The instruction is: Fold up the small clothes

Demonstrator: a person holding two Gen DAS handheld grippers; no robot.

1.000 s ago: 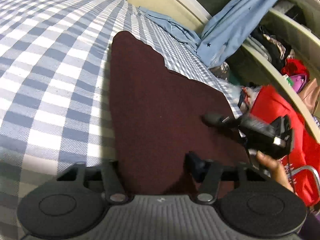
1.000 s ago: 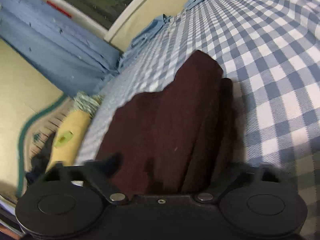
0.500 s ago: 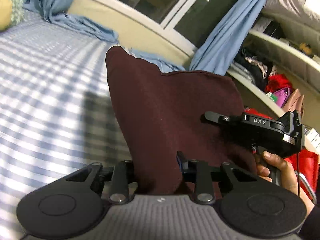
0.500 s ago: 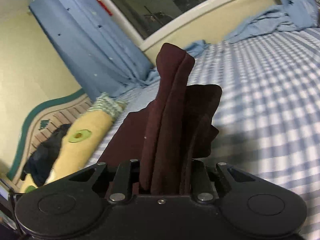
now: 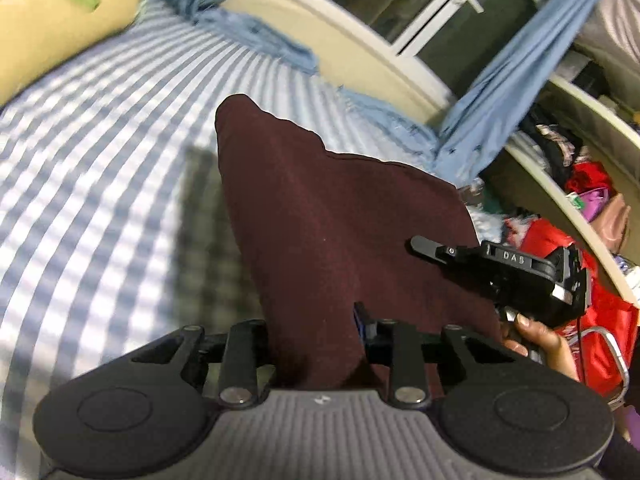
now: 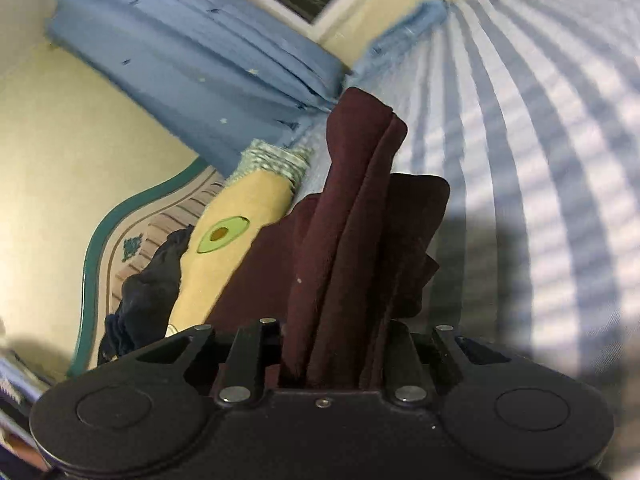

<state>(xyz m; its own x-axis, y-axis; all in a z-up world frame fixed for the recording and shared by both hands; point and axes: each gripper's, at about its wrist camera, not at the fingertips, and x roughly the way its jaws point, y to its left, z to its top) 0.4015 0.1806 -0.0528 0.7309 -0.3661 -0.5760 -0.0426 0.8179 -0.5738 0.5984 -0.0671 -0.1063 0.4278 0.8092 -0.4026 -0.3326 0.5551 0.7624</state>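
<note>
A dark maroon cloth (image 5: pixel 336 216) hangs lifted above the blue-and-white checked bed (image 5: pixel 100 160). My left gripper (image 5: pixel 316 344) is shut on its near edge. The right gripper (image 5: pixel 516 276) shows in the left wrist view at the cloth's right edge, held by a hand. In the right wrist view the right gripper (image 6: pixel 332 356) is shut on a bunched, folded edge of the maroon cloth (image 6: pixel 352 216), which stands up in vertical pleats above the checked bed (image 6: pixel 540 160). The cloth hides both grippers' fingertips.
A yellow avocado-print bolster (image 6: pixel 232 240) and a dark garment (image 6: pixel 148 288) lie at the bed's head. Blue curtains (image 5: pixel 512 72) hang by the window. Shelves with clothes and a red bag (image 5: pixel 592 300) stand at the right.
Both grippers closed on the maroon cloth and lifted it off the bed; it now hangs in the air, and both views have tilted up and swung sideways.
</note>
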